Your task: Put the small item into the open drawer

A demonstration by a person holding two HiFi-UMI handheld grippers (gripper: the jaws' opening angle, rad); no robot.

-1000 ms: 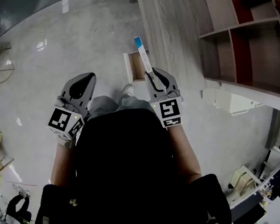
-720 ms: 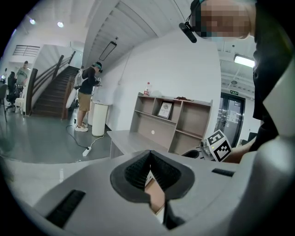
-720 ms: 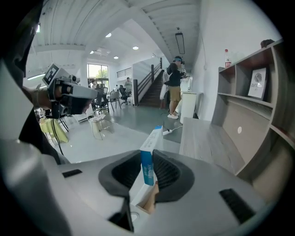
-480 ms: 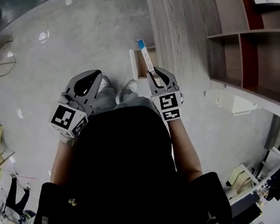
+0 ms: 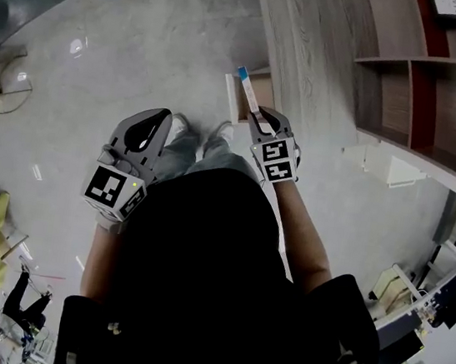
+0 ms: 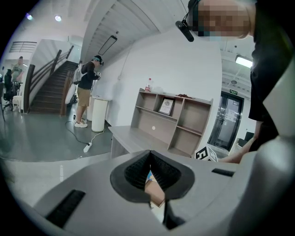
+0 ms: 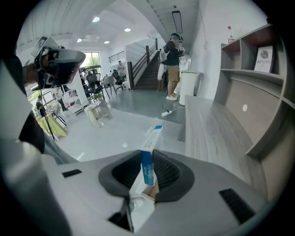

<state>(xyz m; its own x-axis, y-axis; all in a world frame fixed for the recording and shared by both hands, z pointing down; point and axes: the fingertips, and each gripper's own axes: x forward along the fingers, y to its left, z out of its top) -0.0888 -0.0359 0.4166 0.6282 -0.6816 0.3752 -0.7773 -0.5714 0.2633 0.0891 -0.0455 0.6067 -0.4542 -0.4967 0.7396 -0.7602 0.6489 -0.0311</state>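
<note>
Right tool w/ box now lower, over open drawer

I see the slim white-and-blue box clamped upright in my right gripper's jaws, blue end outermost. It sits over the open wooden drawer, which stands pulled out beneath the tabletop.

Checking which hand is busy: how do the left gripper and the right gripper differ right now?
The right gripper is shut on a slim blue-and-white box; the left gripper is shut with nothing between its jaws. The right gripper points toward the open drawer beside the desk; the left gripper hangs over the floor, away from the drawer. Both have the same grey body.
</note>
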